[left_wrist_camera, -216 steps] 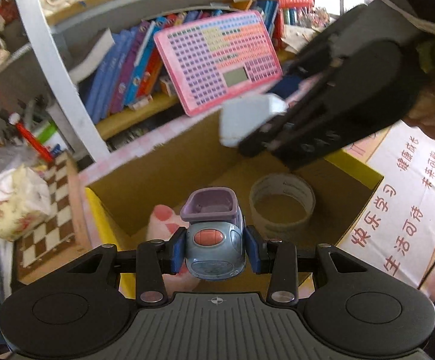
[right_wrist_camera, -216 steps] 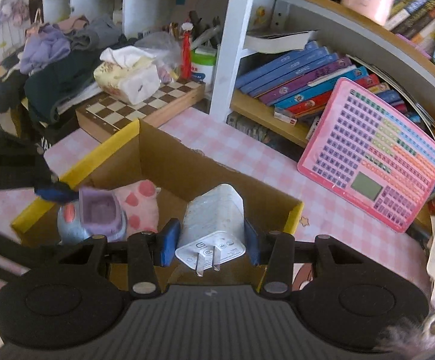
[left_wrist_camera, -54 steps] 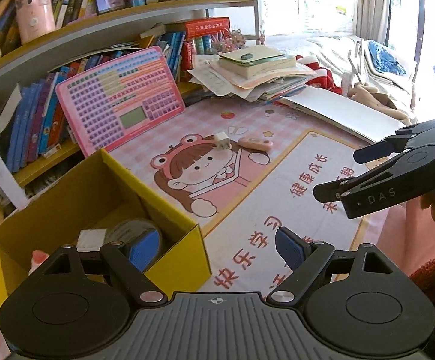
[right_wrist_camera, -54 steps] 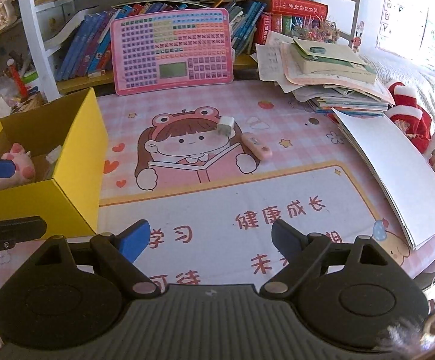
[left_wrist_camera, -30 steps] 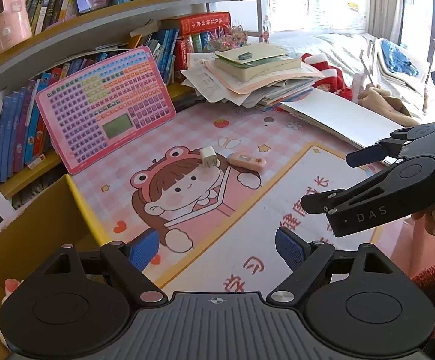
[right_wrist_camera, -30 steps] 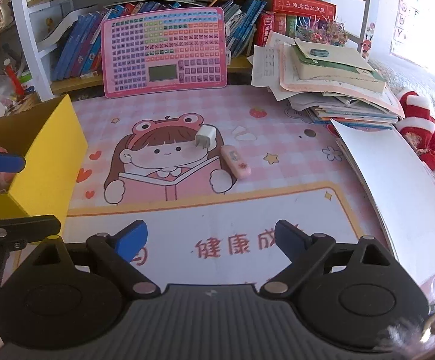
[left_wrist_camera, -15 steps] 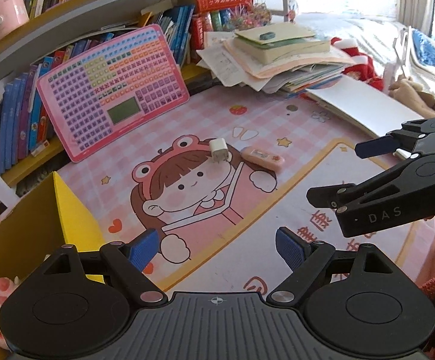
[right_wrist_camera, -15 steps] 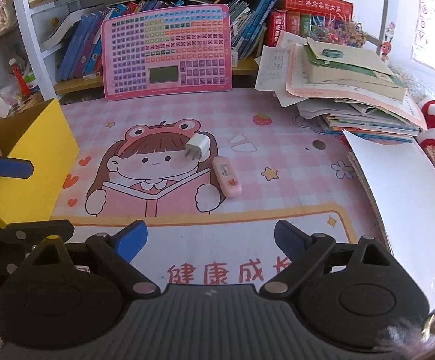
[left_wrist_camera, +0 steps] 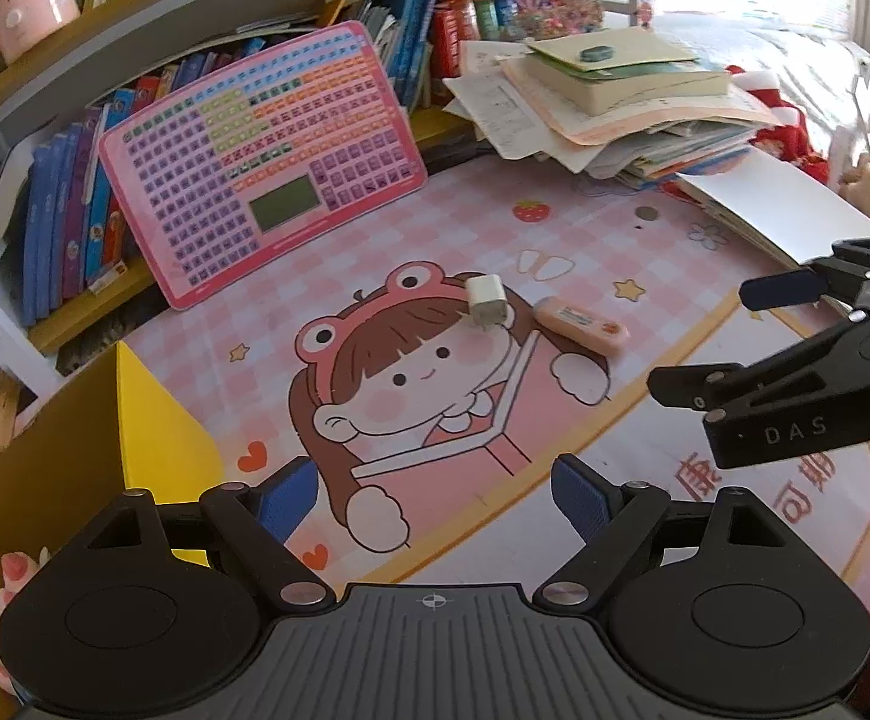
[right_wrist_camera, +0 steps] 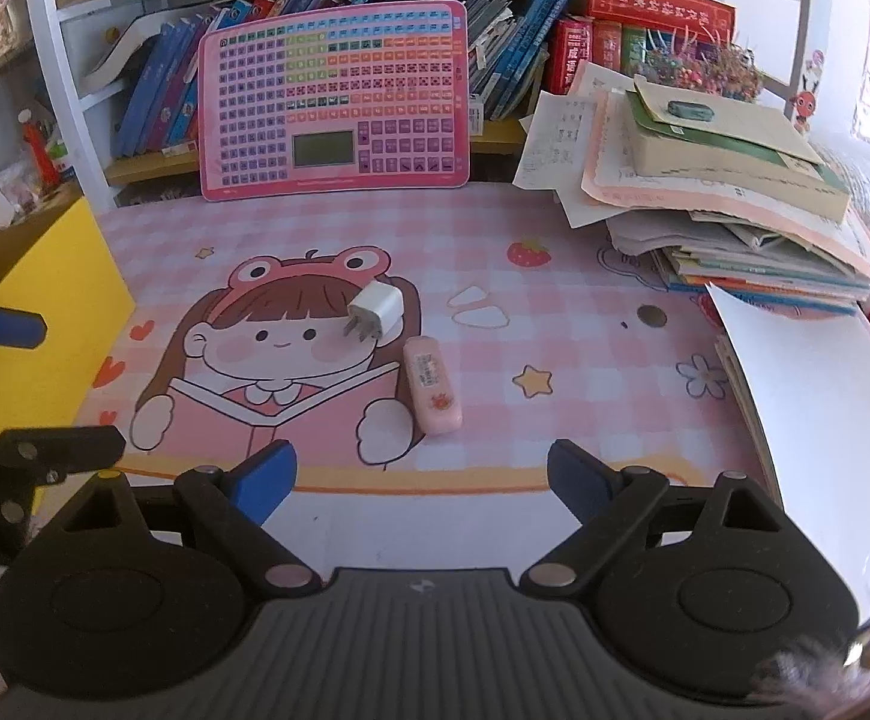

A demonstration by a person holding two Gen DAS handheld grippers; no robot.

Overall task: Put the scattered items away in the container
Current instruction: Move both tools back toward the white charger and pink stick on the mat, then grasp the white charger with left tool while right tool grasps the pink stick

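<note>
Yellow cardboard box (left_wrist_camera: 153, 420) stands at the left edge of the pink cartoon desk mat (right_wrist_camera: 555, 360), and a pink-and-white soft toy (left_wrist_camera: 12, 576) already lies inside it, so part of the tidying looks done. Two things are left out on the mat: a white plug-in charger (right_wrist_camera: 375, 307) resting on the printed girl's hair, prongs toward the camera, and just beside it a pale pink eraser-like stick (right_wrist_camera: 433, 385) with a small red sticker; its print is too small to read. Both tools are empty. The left gripper (left_wrist_camera: 435, 495) has its blue pads spread wide, and the right gripper (right_wrist_camera: 420, 477) is likewise wide apart, with both items ahead of it. Its side, seen from the left camera, reads "DAS". Red Chinese characters run along the mat's lower border. A pink learning tablet (right_wrist_camera: 336, 99) leans against the bookshelf.
</note>
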